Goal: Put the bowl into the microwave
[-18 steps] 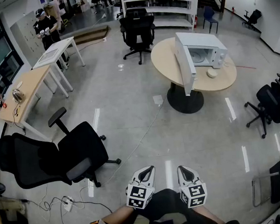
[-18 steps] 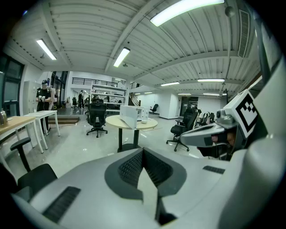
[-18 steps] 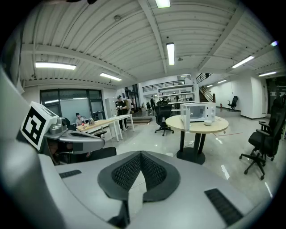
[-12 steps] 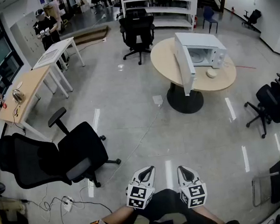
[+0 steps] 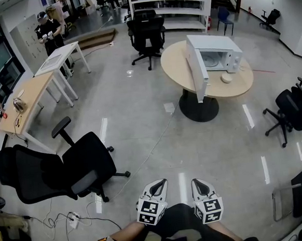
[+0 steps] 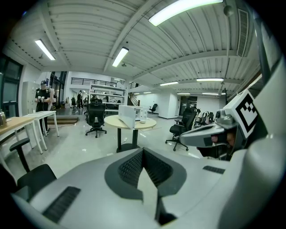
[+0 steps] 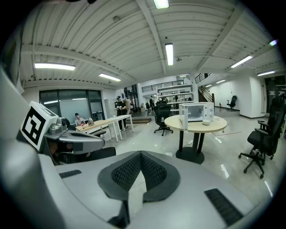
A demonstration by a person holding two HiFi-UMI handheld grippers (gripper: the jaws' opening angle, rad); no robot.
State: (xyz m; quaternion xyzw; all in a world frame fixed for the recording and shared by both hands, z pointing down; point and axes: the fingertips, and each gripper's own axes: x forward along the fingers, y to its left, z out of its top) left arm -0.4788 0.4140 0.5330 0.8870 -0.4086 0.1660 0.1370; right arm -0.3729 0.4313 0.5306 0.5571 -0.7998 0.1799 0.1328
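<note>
Open office floor, grippers low. I have the left gripper (image 5: 157, 185) and the right gripper (image 5: 198, 182) side by side above the wearer's lap. Each has its fingers pressed together at the tips and nothing pinched; both gripper views show only floor through the small gap behind the pads.

Little has changed over the last half-second or so. The table (image 5: 175, 63) and the microwave (image 5: 215, 50) on it have slid slightly up and to the left in the head view, while both grippers sit at the same spot in the frame. I read that as a small turn or step by the wearer, not a move of either hand.

For the task, that means the work proper has not started. The bowl (image 5: 227, 78) rests on the table just in front of the microwave's right end, well apart from both grippers. At this range it is too small for me to say whether it holds anything. The microwave's door (image 5: 198, 69) stands wide open, swung out on the left, so the cavity looks ready to take the bowl with no opening step.

What remains, as I judge it, is nearly everything — cross the floor, part one gripper's fingers, take the bowl and set it inside. A cable (image 5: 153, 148) trails over the floor between here and the table, and a chair (image 5: 66, 171) stands to the left. Both are worth minding on the way.
</note>
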